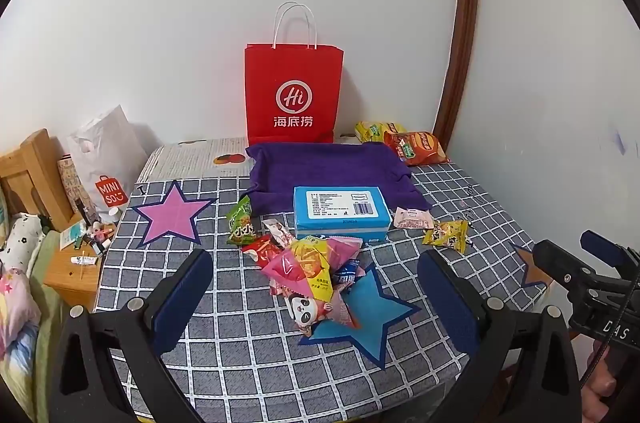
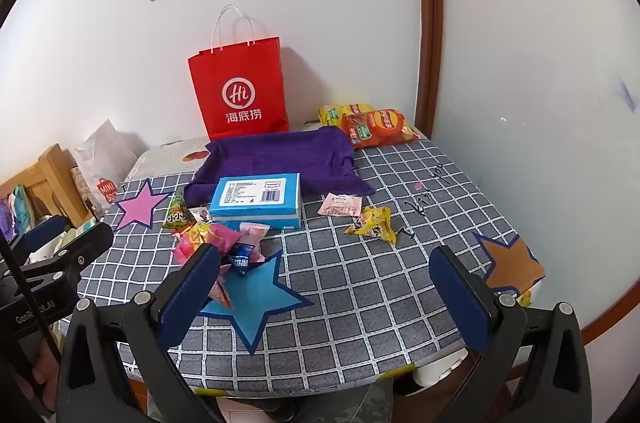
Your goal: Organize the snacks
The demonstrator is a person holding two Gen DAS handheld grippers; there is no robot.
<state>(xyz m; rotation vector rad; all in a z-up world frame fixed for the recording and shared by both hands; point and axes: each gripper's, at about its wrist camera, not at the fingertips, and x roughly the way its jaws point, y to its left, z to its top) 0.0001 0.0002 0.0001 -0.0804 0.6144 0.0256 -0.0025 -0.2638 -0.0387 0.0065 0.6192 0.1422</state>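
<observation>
Starting point: both tools hover above the near edge of the surface (image 1: 460, 183), nothing lifted yet; sorting looks unbegun.
Left tool (image 1: 316, 299): jaws spread wide and empty, the snack pile (image 1: 312, 271) lying ahead between its fingers, not touched.
Right tool (image 2: 328, 283): jaws likewise spread wide and empty, over bare checked cloth beside the blue star (image 2: 256, 299).
Where the snacks lie: most heaped near the blue star, in front of the blue box (image 1: 340, 213); others scattered.
Next move, as I judge it: lower one tool onto a single packet at the pile's edge, pinch its crinkly wrapper, carry it to the purple tray (image 1: 328, 167), probably the target.
Count, chip bags: two, at the far right corner, one red (image 1: 416, 147), one yellow (image 1: 374, 131).
Count, loose packets: one green (image 1: 240, 221), one pale pink (image 1: 413, 218), one yellow (image 1: 446, 235).
Count, pile: several overlapping; number unclear.
Count, paper bags: one red bag (image 1: 294, 91) against the wall.
</observation>
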